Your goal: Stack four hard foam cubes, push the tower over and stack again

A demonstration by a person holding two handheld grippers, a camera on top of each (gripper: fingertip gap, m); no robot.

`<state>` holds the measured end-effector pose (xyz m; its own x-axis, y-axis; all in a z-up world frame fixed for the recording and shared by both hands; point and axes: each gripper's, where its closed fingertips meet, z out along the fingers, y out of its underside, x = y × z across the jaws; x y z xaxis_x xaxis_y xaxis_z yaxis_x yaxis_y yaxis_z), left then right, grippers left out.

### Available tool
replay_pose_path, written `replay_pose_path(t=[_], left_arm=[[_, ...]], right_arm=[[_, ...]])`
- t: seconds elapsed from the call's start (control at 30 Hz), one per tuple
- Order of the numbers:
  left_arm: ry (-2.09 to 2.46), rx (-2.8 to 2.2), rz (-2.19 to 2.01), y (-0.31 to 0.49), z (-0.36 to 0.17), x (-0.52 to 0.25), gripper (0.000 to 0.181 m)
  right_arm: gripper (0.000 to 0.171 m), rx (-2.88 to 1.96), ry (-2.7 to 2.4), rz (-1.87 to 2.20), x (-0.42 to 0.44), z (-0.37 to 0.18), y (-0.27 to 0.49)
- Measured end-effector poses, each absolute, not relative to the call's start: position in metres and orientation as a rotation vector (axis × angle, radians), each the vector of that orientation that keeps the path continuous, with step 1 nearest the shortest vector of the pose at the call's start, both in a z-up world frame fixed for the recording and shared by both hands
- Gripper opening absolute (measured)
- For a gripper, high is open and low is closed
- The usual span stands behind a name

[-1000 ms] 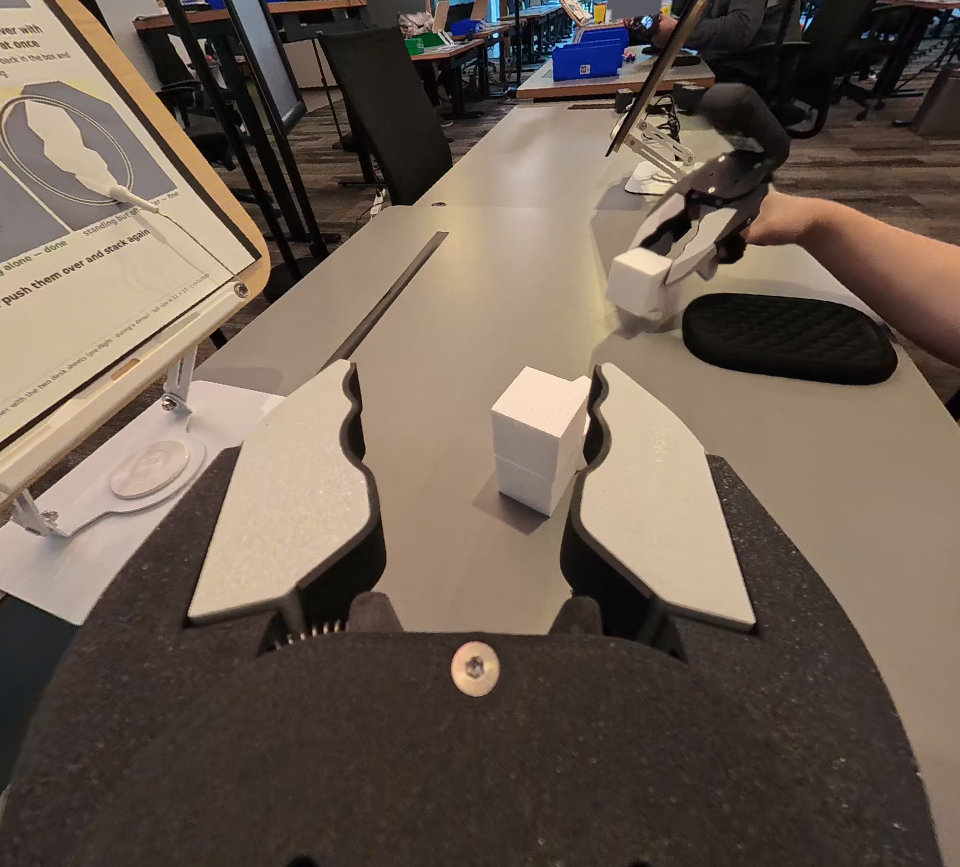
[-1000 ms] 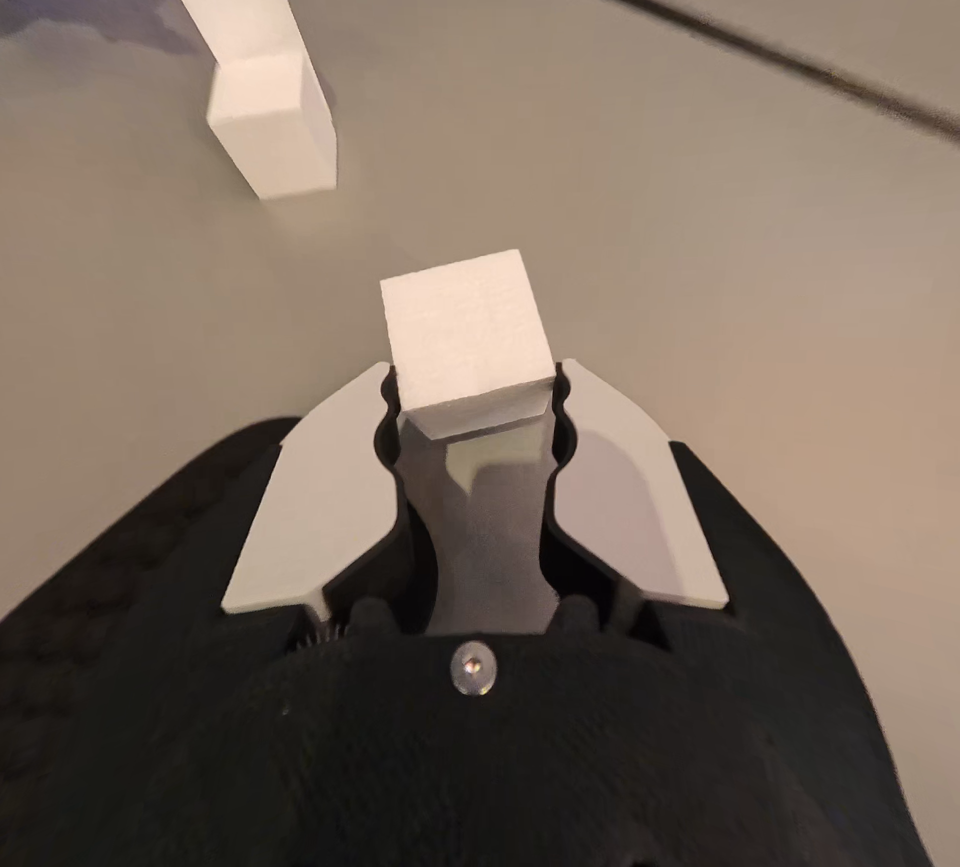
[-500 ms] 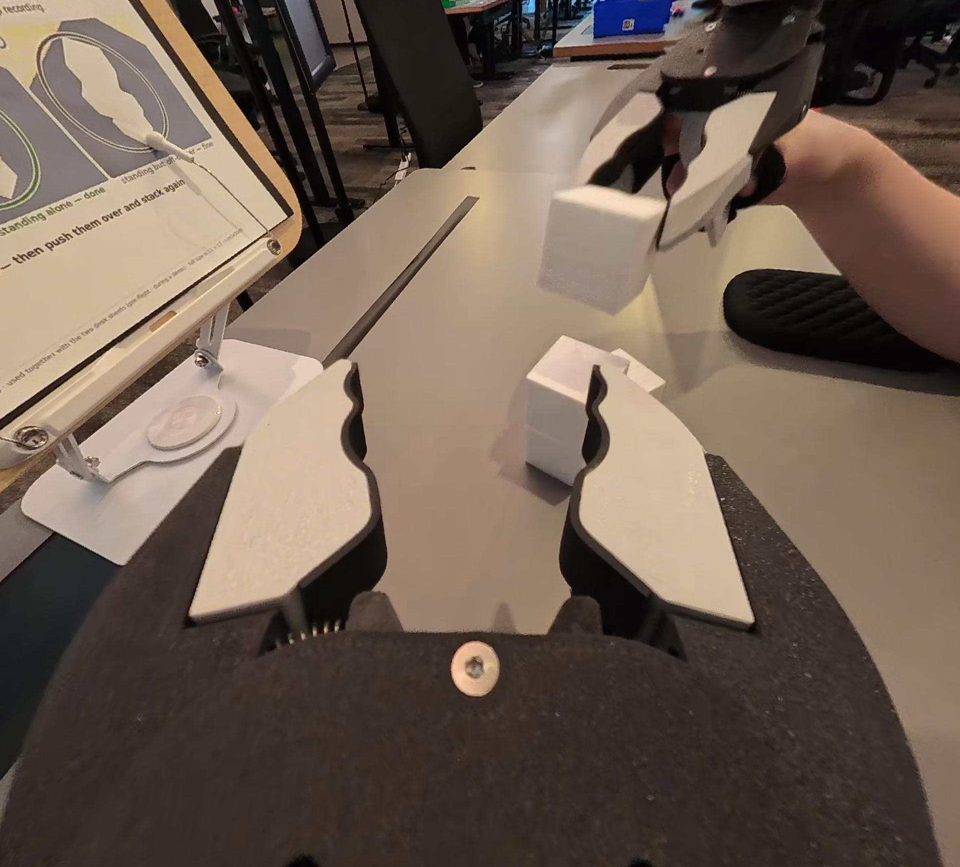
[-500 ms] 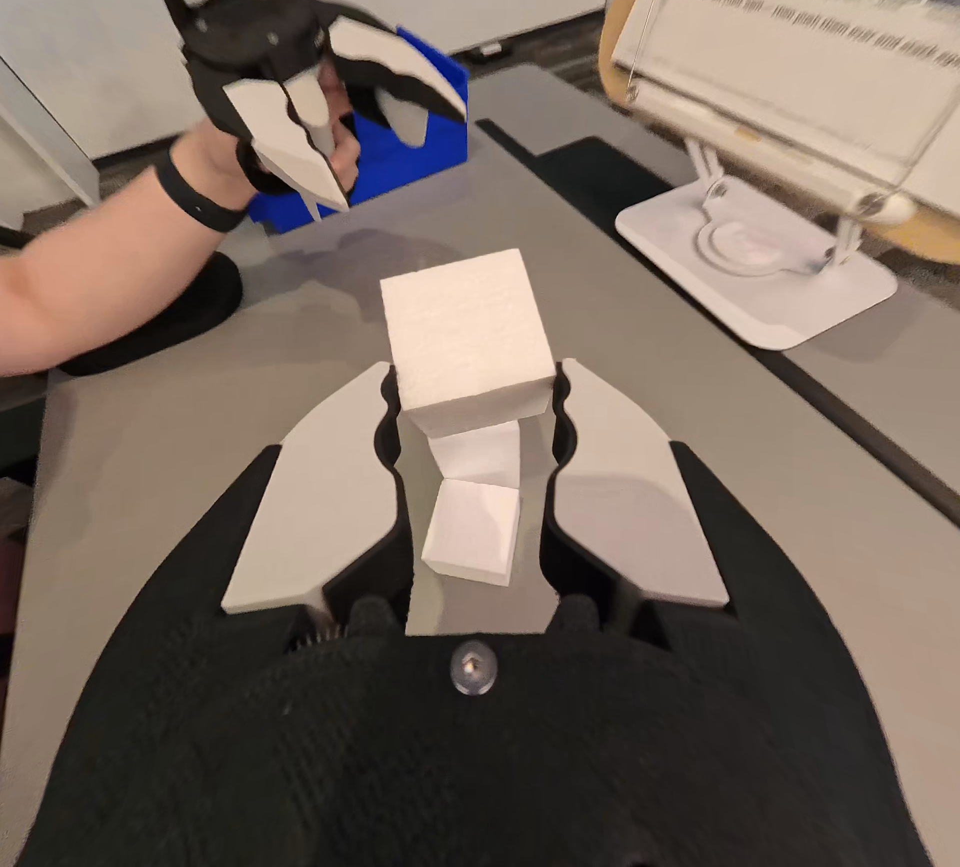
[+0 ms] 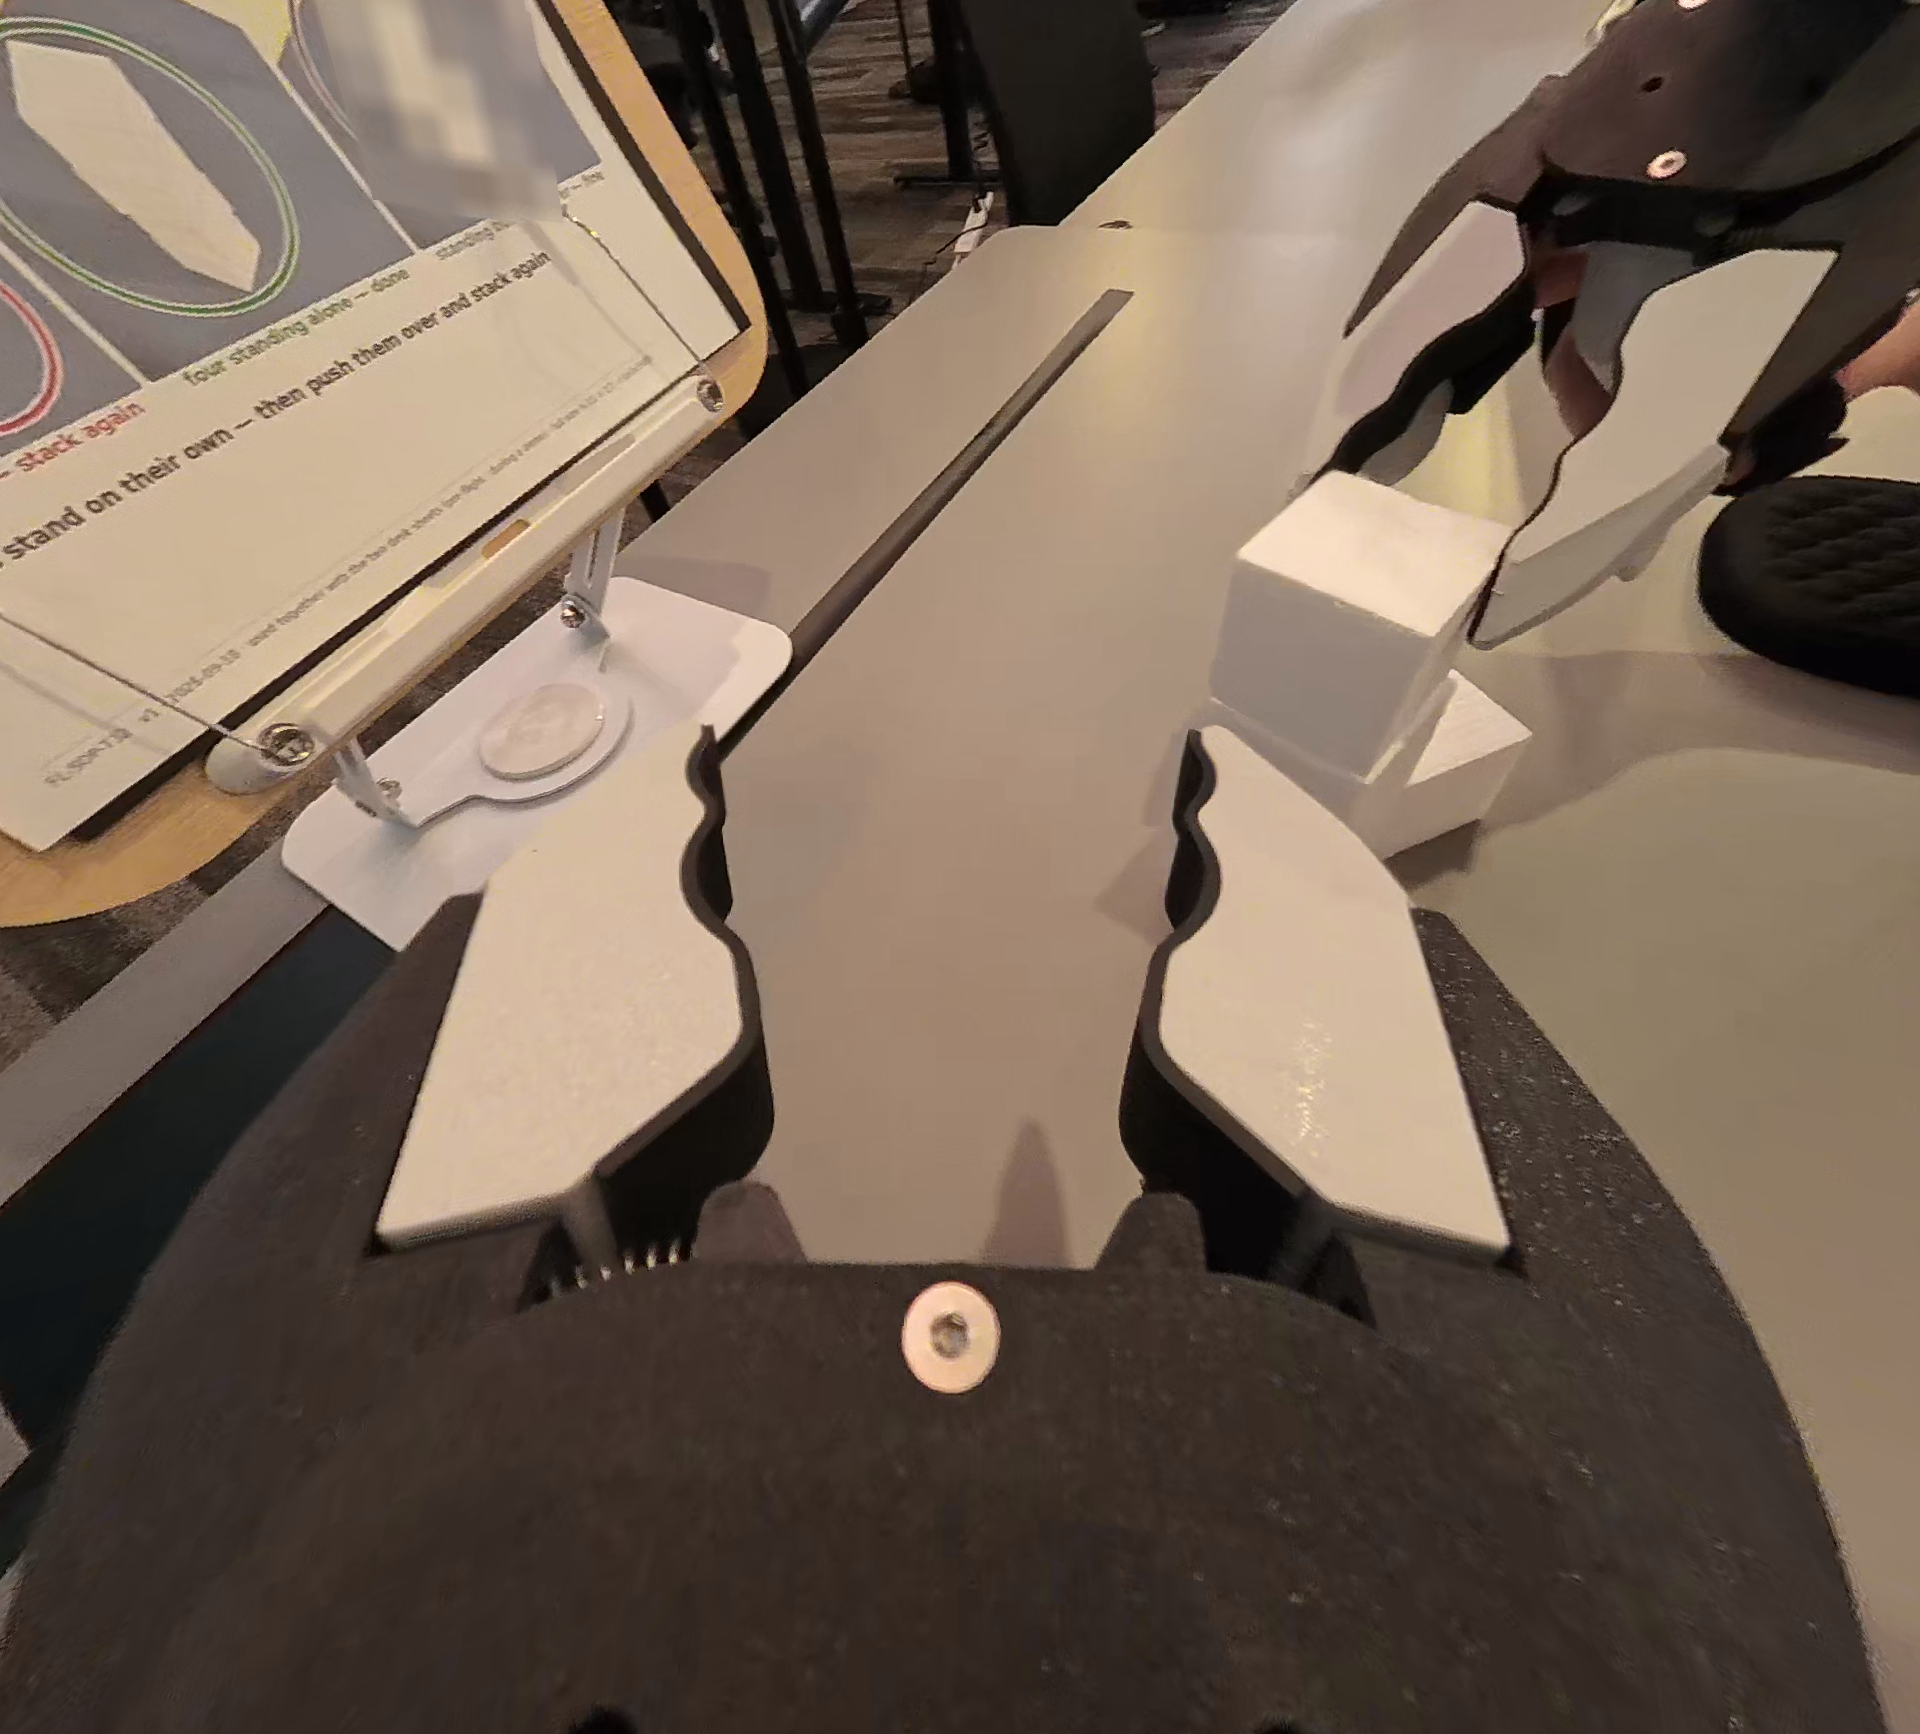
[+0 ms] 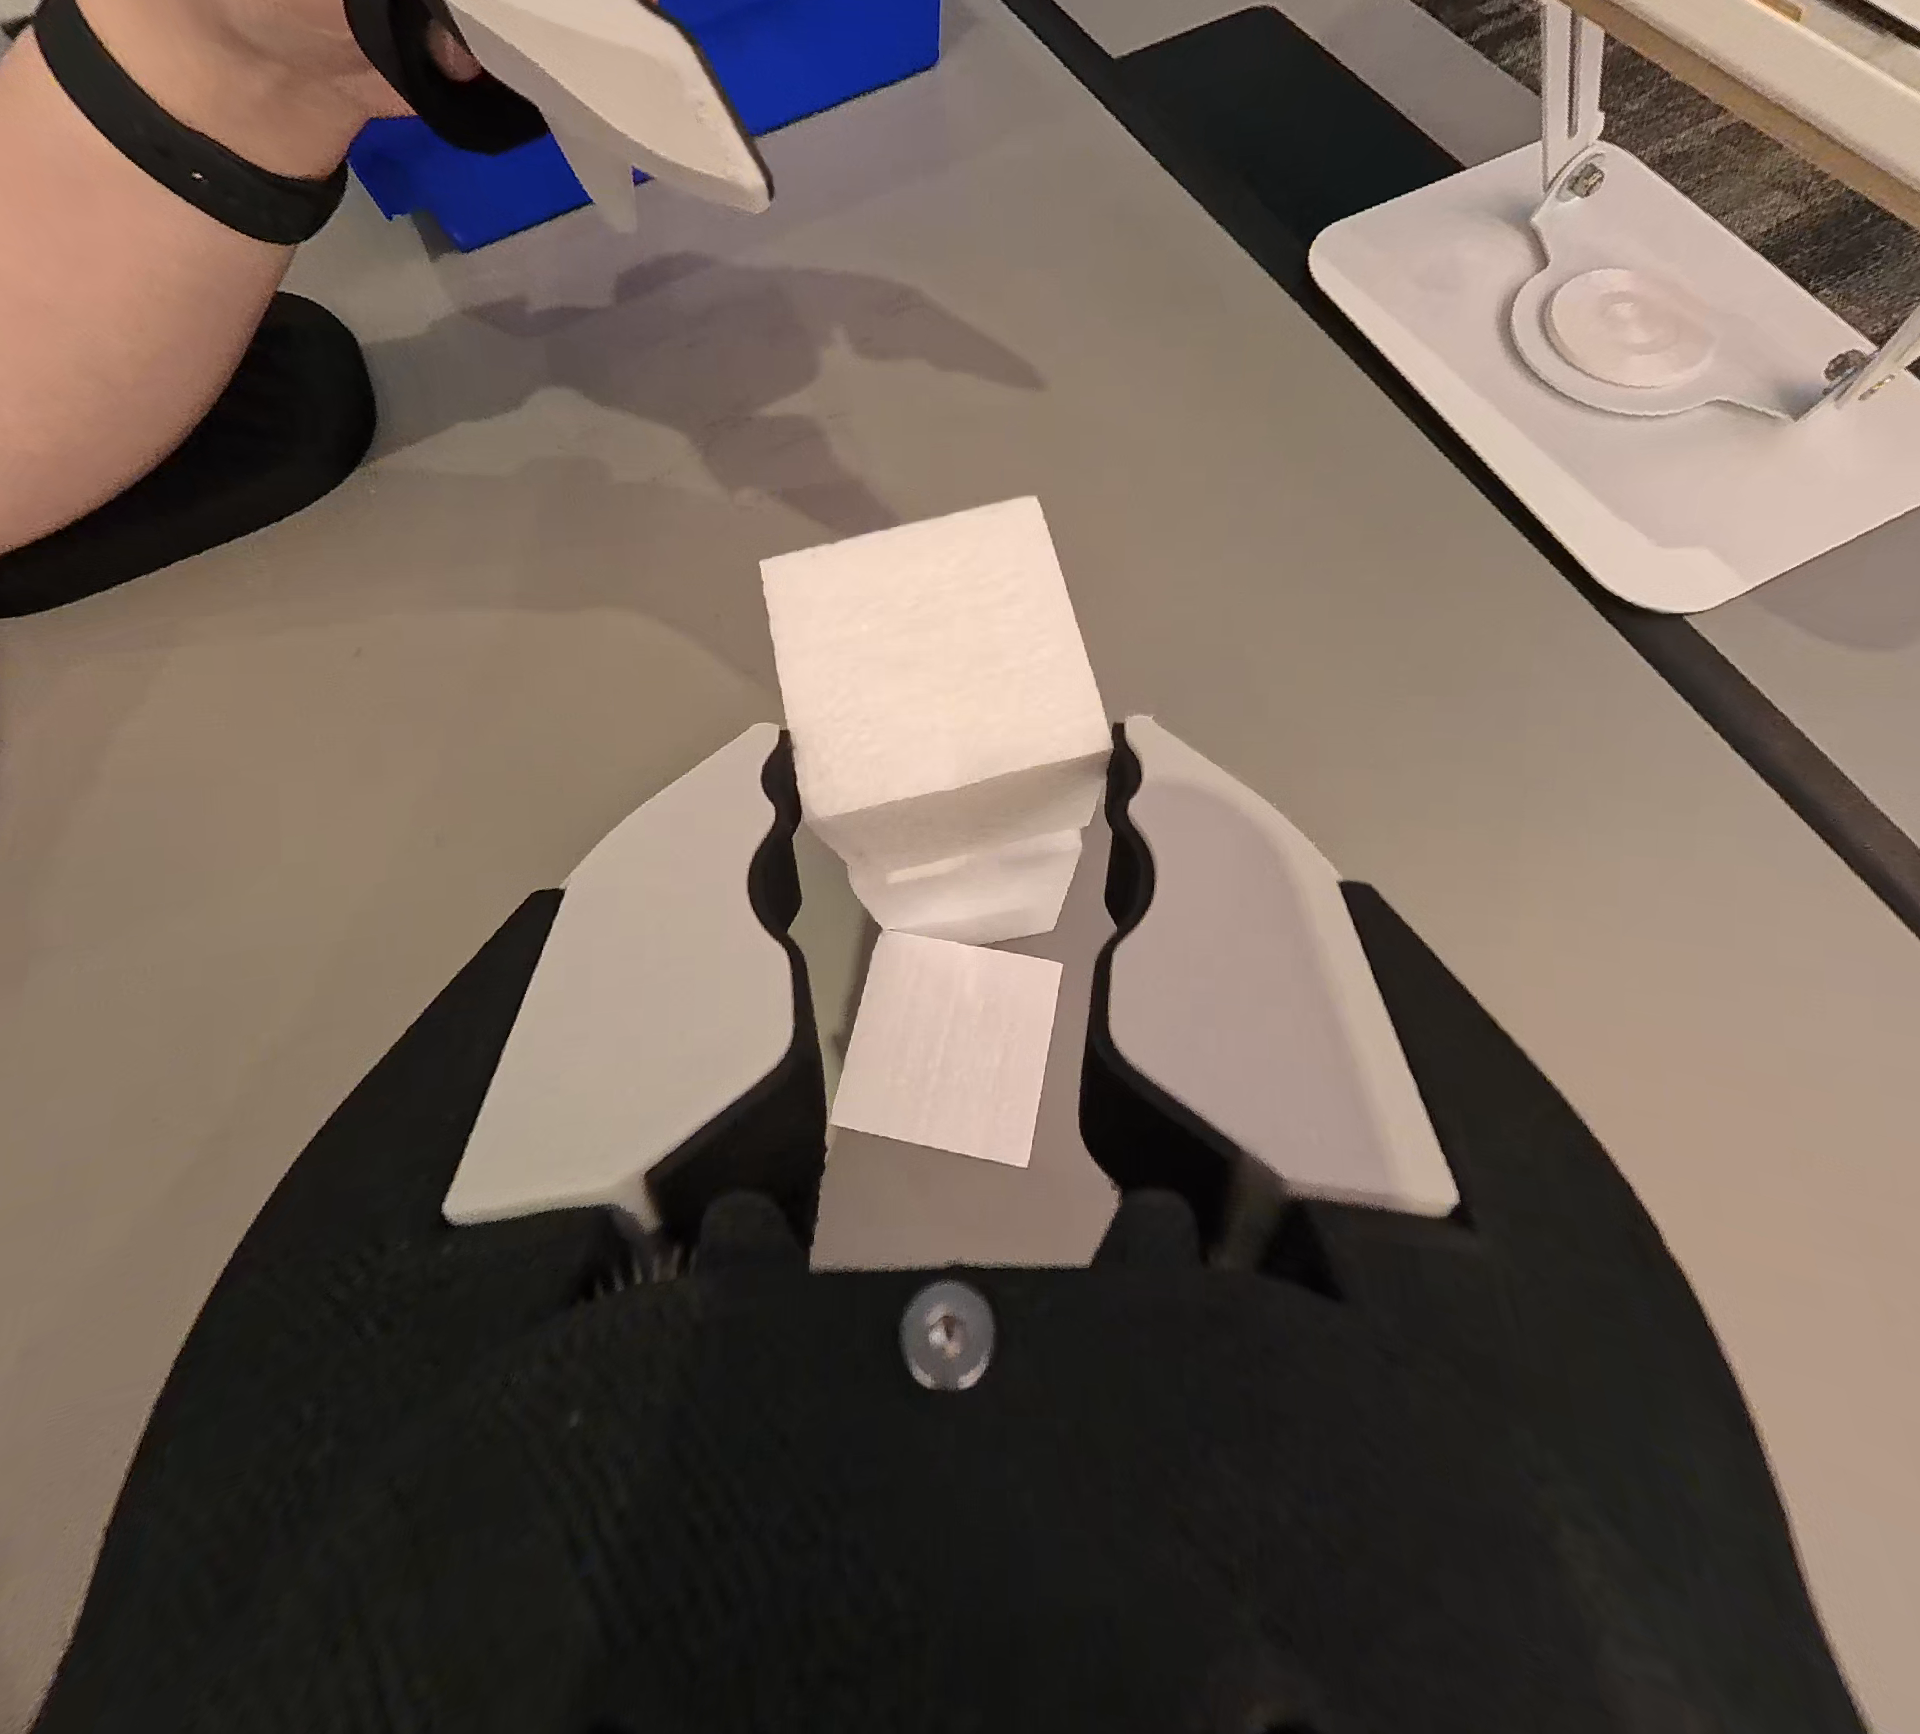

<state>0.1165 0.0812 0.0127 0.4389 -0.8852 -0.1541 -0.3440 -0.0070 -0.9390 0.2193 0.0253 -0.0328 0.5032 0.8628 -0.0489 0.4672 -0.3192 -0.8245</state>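
Foam cube (image 6: pixel 930 682) lowered since half a sec ago onto the two-cube stack (image 6: pixel 971 884) – right gripper (image 6: pixel 945 775) jaws pinching it; left gripper (image 5: pixel 940 837) jaws spread, empty. Third tier nearly placed; fourth cube (image 6: pixel 945 1045) on worktop (image 6: pixel 1247 541).

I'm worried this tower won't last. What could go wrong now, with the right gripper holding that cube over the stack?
1. The held cube in the right gripper looks twisted relative to the stack below. Released like this, it may overhang and tip.
2. The loose cube lies right by the stack's base, so grabbing it could nudge the stack.
3. The open left gripper hovers close and could bump it.
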Motion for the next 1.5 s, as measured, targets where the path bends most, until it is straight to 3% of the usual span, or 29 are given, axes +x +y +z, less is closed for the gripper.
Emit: replay_pose_path(t=[0.1,0.17,0.37,0.77,0.87,1.17,1.5], left_arm=[[1.053,-1.602,-0.595,0.088,0.016,0.113,0.085],[0.991,-1.611,-0.559,0.095,0.020,0.108,0.087],[0.777,-1.637,-0.379,0.122,0.030,0.078,0.088],[0.585,-1.722,-0.207,0.146,0.021,0.043,0.086],[0.589,-1.728,-0.219,0.145,0.021,0.044,0.086],[0.587,-1.735,-0.250,0.145,0.021,0.043,0.085],[0.583,-1.753,-0.319,0.145,0.020,0.043,0.088]], right_arm=[[0.059,-1.962,-1.088,0.649,0.218,-0.033,0.024],[0.070,-1.956,-1.072,0.625,0.220,-0.032,0.024],[0.082,-1.832,-0.973,0.515,0.244,-0.021,0.011],[0.083,-2.113,-0.888,0.451,0.283,-0.128,-0.012],[0.077,-2.140,-0.915,0.431,0.280,-0.137,-0.012],[0.018,-2.140,-0.899,0.531,0.286,-0.133,-0.019],[0.068,-2.006,-0.969,0.491,0.300,-0.117,-0.009]])
